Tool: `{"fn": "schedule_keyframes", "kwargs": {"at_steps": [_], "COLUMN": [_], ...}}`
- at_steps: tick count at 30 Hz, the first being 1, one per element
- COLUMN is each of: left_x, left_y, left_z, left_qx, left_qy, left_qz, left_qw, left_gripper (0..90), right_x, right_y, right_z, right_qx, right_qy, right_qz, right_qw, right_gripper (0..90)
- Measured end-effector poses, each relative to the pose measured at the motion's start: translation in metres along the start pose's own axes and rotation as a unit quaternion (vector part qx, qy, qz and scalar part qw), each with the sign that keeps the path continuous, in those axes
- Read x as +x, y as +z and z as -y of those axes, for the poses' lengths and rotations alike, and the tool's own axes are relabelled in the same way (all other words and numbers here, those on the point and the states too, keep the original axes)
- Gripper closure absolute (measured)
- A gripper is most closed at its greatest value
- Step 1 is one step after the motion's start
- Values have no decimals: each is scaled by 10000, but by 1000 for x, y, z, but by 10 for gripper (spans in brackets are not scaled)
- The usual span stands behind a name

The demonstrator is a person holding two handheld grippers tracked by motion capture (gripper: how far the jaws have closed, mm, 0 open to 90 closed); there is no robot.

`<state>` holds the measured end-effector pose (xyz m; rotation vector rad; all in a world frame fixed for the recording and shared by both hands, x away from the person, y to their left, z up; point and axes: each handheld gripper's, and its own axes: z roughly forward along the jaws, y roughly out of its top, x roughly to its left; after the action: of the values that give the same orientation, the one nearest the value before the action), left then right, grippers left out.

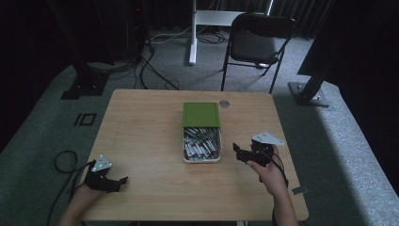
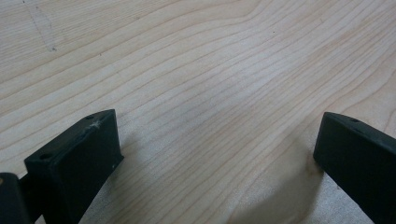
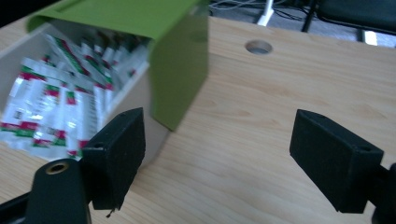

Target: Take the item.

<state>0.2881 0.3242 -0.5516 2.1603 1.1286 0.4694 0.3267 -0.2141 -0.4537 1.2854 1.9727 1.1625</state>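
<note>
At the near left corner of the tabletop [image 1: 141, 141] we hold the left tool [image 1: 123, 179] low over bare wood, its jaws spread wide and gripping nothing; in the left gripper view only wood grain lies between them. Toward the middle sits a pale box [image 1: 201, 159] packed with white sachets [image 1: 201, 143] printed in red and green, and a green lid [image 1: 201, 114] covers its far half, so the near half stands uncovered. Just right of the box we hold the right tool [image 1: 236, 149], jaws released and empty, raised a little and pointing toward the box. In the right gripper view the box's corner and the lid's side [image 3: 180, 70] stand just beyond the left jaw, apart from it, with a round hole [image 3: 258, 46] in the tabletop farther off. Behind the tabletop stands a dark folding chair [image 1: 256, 44].
</note>
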Motion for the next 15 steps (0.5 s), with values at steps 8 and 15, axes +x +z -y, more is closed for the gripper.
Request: {"fn": "schedule_keyframes", "kwargs": {"at_steps": [8, 15], "left_x": [0, 0], "left_y": [0, 0], "left_z": [0, 0], "left_qx": [1, -1], "left_qy": [0, -1], "left_qz": [0, 0], "left_qw": [10000, 10000], "left_gripper": [14, 14], "right_x": [22, 40], "right_y": [9, 17], "right_z": [-14, -21], "right_qx": [-96, -123], "right_qy": [-200, -320], "right_qz": [-251, -419], "right_qw": [9994, 9985], "right_gripper": [187, 200]}}
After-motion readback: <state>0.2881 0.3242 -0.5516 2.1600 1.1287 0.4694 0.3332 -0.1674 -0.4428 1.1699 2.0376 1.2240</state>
